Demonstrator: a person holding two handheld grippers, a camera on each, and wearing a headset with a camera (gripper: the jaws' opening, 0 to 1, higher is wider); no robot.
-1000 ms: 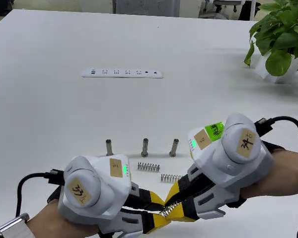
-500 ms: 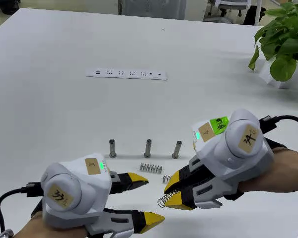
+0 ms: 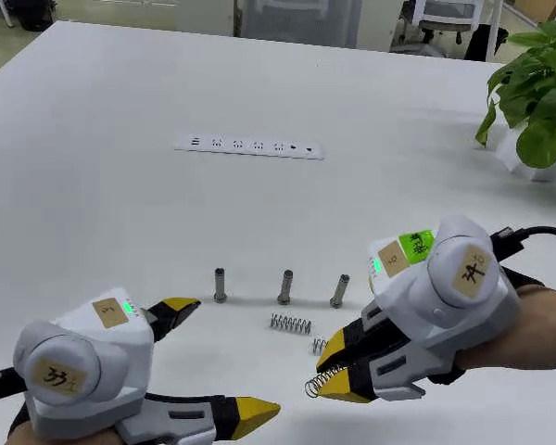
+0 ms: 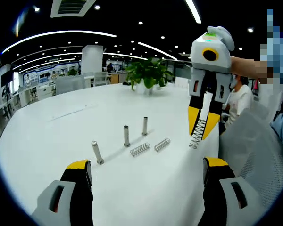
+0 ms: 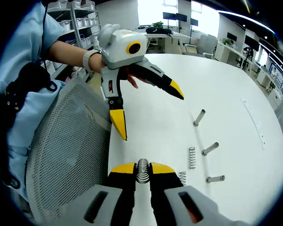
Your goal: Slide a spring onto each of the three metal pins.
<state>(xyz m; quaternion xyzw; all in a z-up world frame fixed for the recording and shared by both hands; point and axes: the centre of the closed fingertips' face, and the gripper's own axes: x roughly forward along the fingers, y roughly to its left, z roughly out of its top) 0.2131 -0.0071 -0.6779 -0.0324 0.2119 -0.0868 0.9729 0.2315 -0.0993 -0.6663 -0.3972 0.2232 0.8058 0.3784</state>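
Gripping a spring point(image 3: 321, 379) in my right tool point(image 3: 330, 368), left tool point(image 3: 221, 357) gaping empty, I must next thread the pin point(image 3: 339, 290) nearest that spring.

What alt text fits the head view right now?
The right gripper, white with yellow-tipped black jaws, is shut on a small coiled metal spring above a white table, while the matching left gripper is open beside it. Three upright metal pins stand bare in a row ahead, with two loose metal springs lying before them.

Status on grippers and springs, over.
Right gripper shut on one spring. Left gripper open, empty. Three pins standing, bare. Two loose springs beside them.
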